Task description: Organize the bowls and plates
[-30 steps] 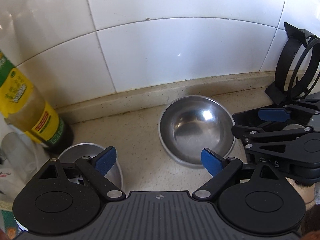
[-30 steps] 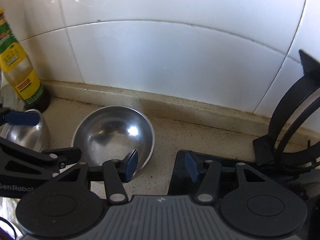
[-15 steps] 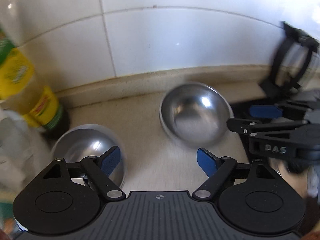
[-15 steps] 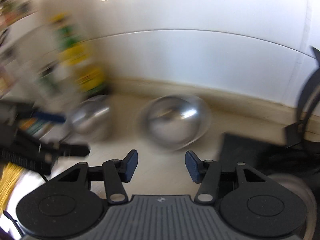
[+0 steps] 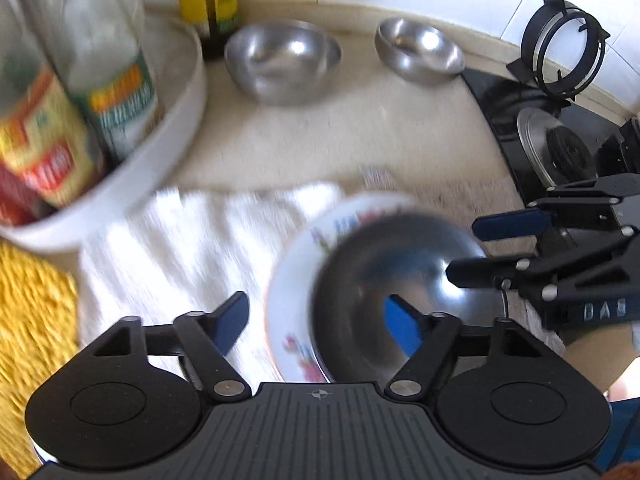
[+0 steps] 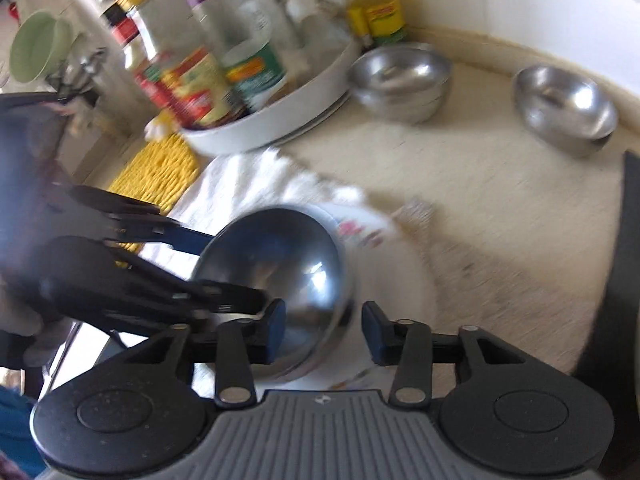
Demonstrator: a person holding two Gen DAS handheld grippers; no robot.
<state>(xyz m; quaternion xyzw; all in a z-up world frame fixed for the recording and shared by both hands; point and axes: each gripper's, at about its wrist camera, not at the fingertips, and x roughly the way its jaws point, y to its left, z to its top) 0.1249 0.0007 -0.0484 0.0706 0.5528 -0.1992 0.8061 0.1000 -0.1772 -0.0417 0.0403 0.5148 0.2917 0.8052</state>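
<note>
A steel bowl (image 5: 400, 256) (image 6: 280, 264) sits in a white flowered plate (image 5: 292, 276) (image 6: 400, 276) on a white towel (image 5: 192, 248). My left gripper (image 5: 318, 322) hangs over the bowl's left rim, its jaws closing. The rim and the plate's edge lie between the fingers, and the pads do not press on them. My right gripper (image 6: 324, 332) straddles the bowl's right rim, jaws also closing with a gap left. Each gripper shows in the other's view: left gripper (image 6: 234, 270), right gripper (image 5: 462, 248). Two more steel bowls (image 5: 280, 60) (image 5: 420, 50) stand by the wall. Both views are blurred.
A white round tray (image 5: 176, 120) (image 6: 280, 112) holding several bottles and jars stands at the left. A yellow mat (image 5: 32, 320) lies beside the towel. A black stove top (image 5: 560, 136) with a ring stand (image 5: 564, 60) is at the right. A green bowl (image 6: 36, 52) sits far left.
Both views have swung away from the tiled wall and its two bowls, back over the towel to the bowl on the plate. Both pairs of jaws stand narrower than before.
</note>
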